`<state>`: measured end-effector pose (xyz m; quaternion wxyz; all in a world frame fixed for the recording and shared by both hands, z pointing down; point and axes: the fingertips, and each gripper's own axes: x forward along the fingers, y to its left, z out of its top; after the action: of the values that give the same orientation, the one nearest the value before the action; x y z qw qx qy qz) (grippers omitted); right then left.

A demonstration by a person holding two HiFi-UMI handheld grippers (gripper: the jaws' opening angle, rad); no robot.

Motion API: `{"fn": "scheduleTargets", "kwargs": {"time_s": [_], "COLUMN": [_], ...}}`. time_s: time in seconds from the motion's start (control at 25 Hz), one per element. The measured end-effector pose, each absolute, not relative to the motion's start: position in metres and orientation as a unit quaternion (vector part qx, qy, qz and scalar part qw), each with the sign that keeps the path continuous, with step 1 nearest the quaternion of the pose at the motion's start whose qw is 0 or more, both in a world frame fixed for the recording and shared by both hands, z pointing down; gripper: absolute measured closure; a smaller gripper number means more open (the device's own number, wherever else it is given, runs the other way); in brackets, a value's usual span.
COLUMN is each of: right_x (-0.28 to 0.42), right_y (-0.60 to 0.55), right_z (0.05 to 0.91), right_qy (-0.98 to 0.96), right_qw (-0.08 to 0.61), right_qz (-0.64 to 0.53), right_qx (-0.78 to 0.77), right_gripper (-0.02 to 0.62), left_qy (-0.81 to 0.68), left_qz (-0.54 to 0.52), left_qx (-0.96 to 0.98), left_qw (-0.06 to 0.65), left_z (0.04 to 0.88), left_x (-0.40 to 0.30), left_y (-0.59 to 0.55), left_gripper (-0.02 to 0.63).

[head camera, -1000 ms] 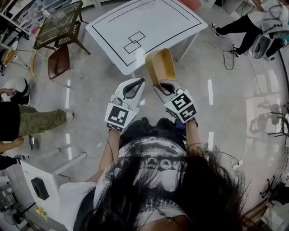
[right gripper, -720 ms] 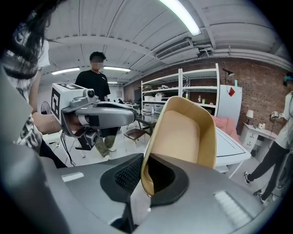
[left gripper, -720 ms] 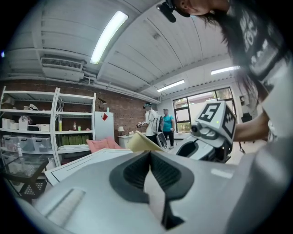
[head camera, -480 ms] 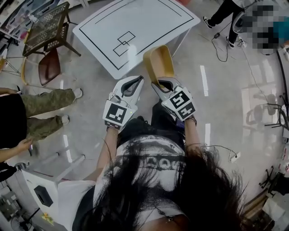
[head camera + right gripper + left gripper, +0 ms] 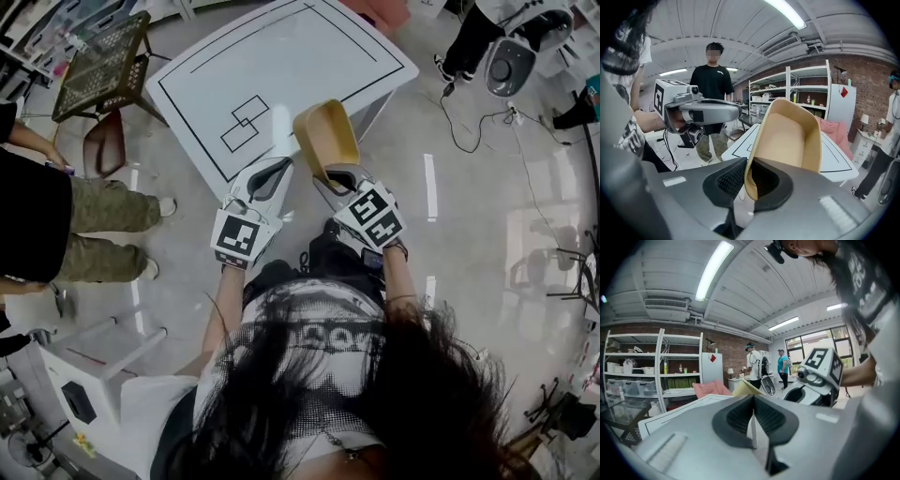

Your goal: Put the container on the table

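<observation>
- Head view: the left gripper [image 5: 277, 170] and the right gripper [image 5: 330, 174] sit side by side in front of the person's body. Both point at the white table [image 5: 309, 47] ahead of them.
- The tan container [image 5: 327, 134] sticks up from the right gripper's tip, held in the air at the table's near edge and not resting on it.
- A bystander in olive trousers [image 5: 89, 230] stands well off to the left gripper's left.
- Left gripper view: the two dark pads meet at their tips with nothing between them. A sliver of the container shows just past the tips, the right gripper is close by on the right, and the tabletop lies ahead.
- Right gripper view: the jaws are clamped on the container's near wall, the left pad on its outside and the right pad inside its hollow. The table lies beyond and below the container, and the left gripper is alongside on the left.
</observation>
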<state>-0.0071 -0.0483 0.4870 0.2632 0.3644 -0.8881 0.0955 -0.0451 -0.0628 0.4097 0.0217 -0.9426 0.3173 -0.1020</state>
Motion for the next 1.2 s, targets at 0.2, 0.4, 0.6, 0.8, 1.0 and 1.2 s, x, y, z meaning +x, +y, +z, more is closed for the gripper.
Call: {"fn": "scheduleTargets", "kwargs": {"time_s": [0.2, 0.4, 0.6, 0.8, 1.0, 1.2], "right_x": [0.04, 0.08, 0.103, 0.113, 0.114, 0.128], "right_y": [-0.084, -0.11, -0.133, -0.162, -0.197, -0.24], "right_z": [0.482, 0.487, 0.496, 0.51, 0.528, 0.543], "right_qy": [-0.899, -0.907, -0.91, -0.907, -0.899, -0.887], "right_qw": [0.26, 0.261, 0.268, 0.29, 0.316, 0.344], "right_qz": [0.088, 0.082, 0.081, 0.072, 0.071, 0.077], "right_qx": [0.341, 0.32, 0.307, 0.298, 0.295, 0.299], "right_gripper": [0.557, 0.557, 0.557, 0.557, 0.557, 0.557], "left_qy": [0.34, 0.365, 0.375, 0.378, 0.373, 0.358], "left_qz": [-0.1, -0.102, -0.121, -0.131, -0.134, -0.127], "left_qx": [-0.935, -0.925, -0.919, -0.916, -0.918, -0.925], "left_qw": [0.023, 0.023, 0.022, 0.02, 0.012, 0.017], "left_z": [0.403, 0.403, 0.408, 0.414, 0.425, 0.422], "left_x": [0.004, 0.042, 0.059, 0.064, 0.062, 0.074], "left_y": [-0.098, -0.123, -0.135, -0.154, -0.183, -0.228], "left_gripper": [0.606, 0.606, 0.606, 0.606, 0.606, 0.606]}}
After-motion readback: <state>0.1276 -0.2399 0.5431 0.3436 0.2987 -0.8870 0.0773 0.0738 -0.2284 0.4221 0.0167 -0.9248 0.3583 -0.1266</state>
